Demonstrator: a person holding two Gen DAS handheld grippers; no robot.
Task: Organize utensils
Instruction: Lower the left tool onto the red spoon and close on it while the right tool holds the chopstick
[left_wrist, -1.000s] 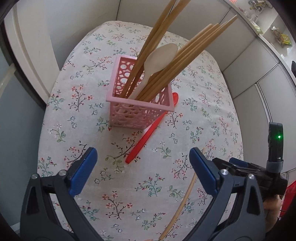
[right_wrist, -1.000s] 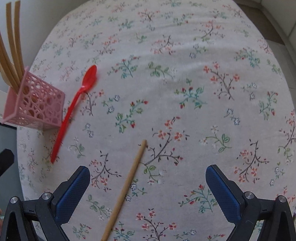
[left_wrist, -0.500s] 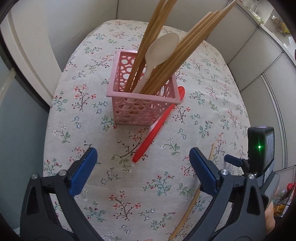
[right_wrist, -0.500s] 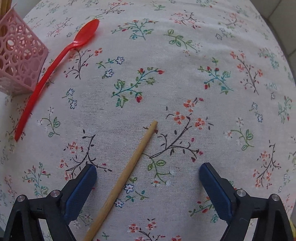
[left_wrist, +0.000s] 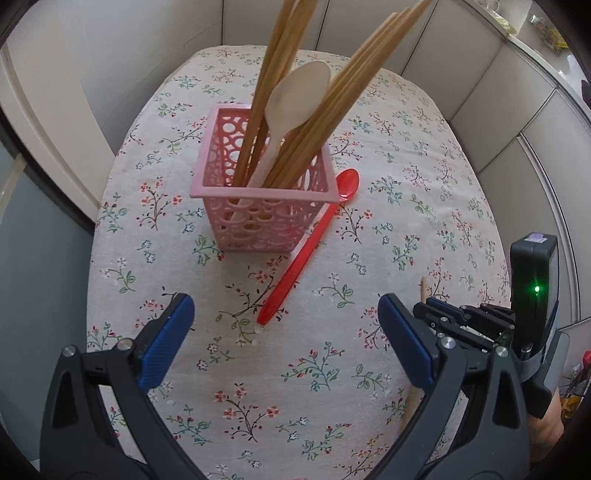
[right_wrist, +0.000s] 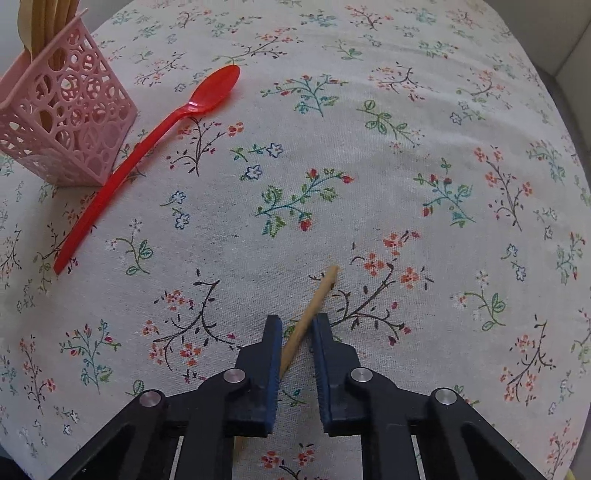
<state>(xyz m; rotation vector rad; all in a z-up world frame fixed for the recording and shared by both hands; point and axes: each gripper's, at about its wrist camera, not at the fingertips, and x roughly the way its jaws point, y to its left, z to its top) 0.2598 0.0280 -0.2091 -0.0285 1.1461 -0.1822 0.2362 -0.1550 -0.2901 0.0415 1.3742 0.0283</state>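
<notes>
Right gripper (right_wrist: 297, 334) just closed, pinching the chopstick (right_wrist: 320, 295) mid-table; left gripper (left_wrist: 284, 332) spread — bare cloth around.

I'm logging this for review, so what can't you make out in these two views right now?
- Chopstick, right wrist view: lower length hidden behind the right gripper.
- Same chopstick, left wrist view: mostly hidden by the left gripper.
- Pink basket: utensil bottoms obscured by its walls; chopstick tops cut off by the frame edge.

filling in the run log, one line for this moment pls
right tongs: just closed on chopstick, flat on tablecloth | left tongs: open, empty | red spoon: beside pink basket
</notes>
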